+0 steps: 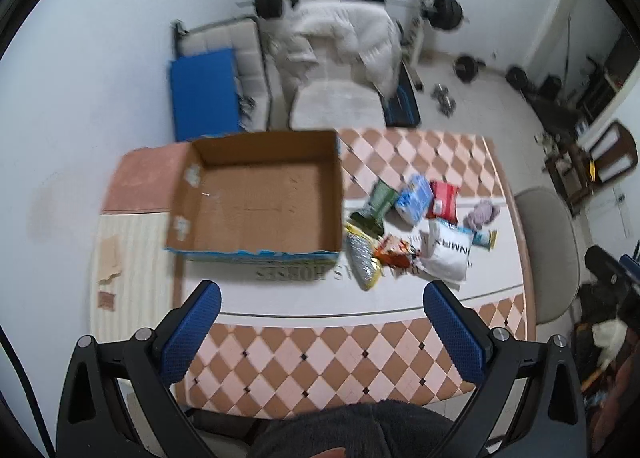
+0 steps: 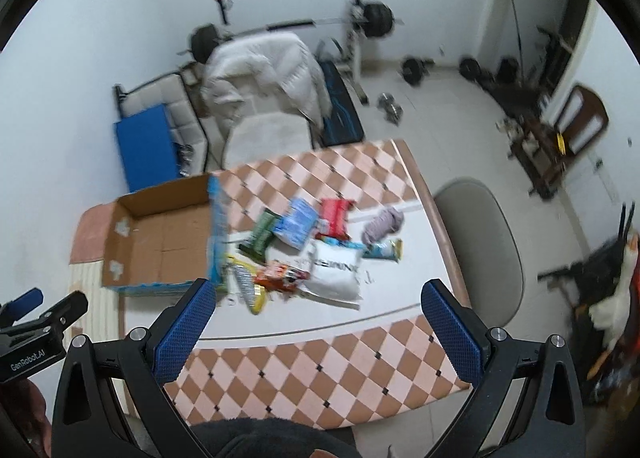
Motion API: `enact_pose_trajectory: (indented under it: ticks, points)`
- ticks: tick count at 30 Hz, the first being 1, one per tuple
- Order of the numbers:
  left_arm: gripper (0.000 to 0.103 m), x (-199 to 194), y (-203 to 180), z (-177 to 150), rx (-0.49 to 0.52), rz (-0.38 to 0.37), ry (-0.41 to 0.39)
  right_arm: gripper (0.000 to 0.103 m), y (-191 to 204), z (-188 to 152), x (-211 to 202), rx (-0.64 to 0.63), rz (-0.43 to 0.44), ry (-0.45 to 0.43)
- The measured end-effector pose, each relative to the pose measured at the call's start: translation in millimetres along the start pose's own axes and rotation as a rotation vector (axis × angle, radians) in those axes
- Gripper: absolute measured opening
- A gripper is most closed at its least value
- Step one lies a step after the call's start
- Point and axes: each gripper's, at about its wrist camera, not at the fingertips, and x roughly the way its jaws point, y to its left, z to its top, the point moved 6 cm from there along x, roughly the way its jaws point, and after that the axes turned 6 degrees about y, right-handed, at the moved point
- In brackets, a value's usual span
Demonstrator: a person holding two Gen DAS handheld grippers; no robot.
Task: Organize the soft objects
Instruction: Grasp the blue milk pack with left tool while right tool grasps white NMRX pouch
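Both tools hover above the near edge of the bench, nothing grasped. The left hand-held gripper has its jaws spread wide, and so does the right hand-held gripper. The cardboard box sits empty at the left. Just right of it lies the heap of soft packets, with a lilac cloth bundle at its far right. A sound start is probably the nearest silver-yellow pouch: descend straight, pinch its middle, lift clear of its neighbours.
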Motion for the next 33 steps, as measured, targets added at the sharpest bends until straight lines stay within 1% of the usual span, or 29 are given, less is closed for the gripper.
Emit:
enact_pose_trajectory:
  ticks: [1,2,3,4,6,7,8,9,10,12,15,16,18,20,21,22,23,25,28,30,31,33]
  points:
    - [0.103,14.8,-5.5,5.0,0.012,0.009,0.022,0.103,-7.4,3.3,14.4,0.012,0.001,0.020]
    - [0.103,37.4,-13.8,11.7,0.030,0.020,0.049,0.103,-17.0,7.3,43.0,0.017,-0.007,0.073]
    - [0.103,51.2,-18.6,15.9,0.040,0.029,0.065,0.103,-24.0,9.8,63.1,0.021,-0.009,0.113]
    - [0.103,75.0,-26.4,20.3,0.053,0.043,0.102,0.103,-30.7,12.0,88.8,0.030,-0.011,0.154]
    - [0.103,108.0,-39.8,25.2,0.083,0.037,0.150,0.103,-41.7,14.1,152.6,0.041,-0.009,0.251]
    - [0.100,132.8,-47.8,27.1,0.095,0.040,0.206,0.103,-47.0,13.3,176.8,0.049,-0.009,0.288]
    - [0.097,146.5,-51.1,28.2,0.098,0.045,0.243,0.103,-49.9,12.9,209.4,0.058,0.003,0.339]
    - [0.095,160.5,-56.6,29.8,0.097,0.034,0.276,0.103,-51.9,12.1,235.2,0.064,0.004,0.373]
    - [0.094,173.9,-61.4,32.8,0.090,0.026,0.305,0.103,-54.9,10.7,261.9,0.072,-0.005,0.408]
    - [0.094,196.0,-71.3,43.4,0.089,0.035,0.335,0.103,-58.3,7.8,314.6,0.101,0.000,0.480]
    - [0.094,219.5,-85.2,67.6,0.122,0.083,0.331,0.103,-53.5,2.6,364.7,0.122,-0.005,0.546]
    - [0.094,226.1,-88.3,75.7,0.132,0.100,0.331,0.103,-51.7,-0.2,375.6,0.130,-0.003,0.563]
    - [0.094,238.5,-92.6,91.2,0.154,0.129,0.336,0.103,-44.5,-6.1,394.8,0.147,0.027,0.599]
    - [0.094,250.4,-102.2,103.8,0.187,0.144,0.339,0.103,-38.1,-12.0,410.6,0.154,0.047,0.634]
    - [0.094,255.3,-107.0,108.6,0.207,0.153,0.342,0.101,-35.6,-15.0,416.0,0.147,0.047,0.648]
    - [0.094,260.3,-112.7,113.7,0.227,0.159,0.342,0.088,-35.3,-16.6,420.2,0.133,0.040,0.652]
    - [0.094,263.9,-118.0,117.3,0.248,0.161,0.341,0.082,-37.6,-19.0,422.7,0.113,0.011,0.655]
    - [0.094,272.3,-130.5,122.8,0.282,0.156,0.342,0.079,-46.9,-21.5,422.4,0.125,0.024,0.643]
    - [0.094,290.0,-153.0,128.4,0.333,0.138,0.357,0.078,-80.1,-26.7,418.7,0.160,-0.011,0.641]
    - [0.094,308.1,-170.8,129.5,0.375,0.126,0.382,0.079,-100.8,-33.4,419.5,0.198,0.007,0.660]
    - [0.094,318.1,-179.0,129.3,0.399,0.133,0.395,0.079,-107.2,-36.0,419.9,0.214,0.023,0.670]
    - [0.094,341.0,-191.7,129.8,0.446,0.170,0.420,0.080,-114.7,-39.2,421.1,0.225,0.032,0.683]
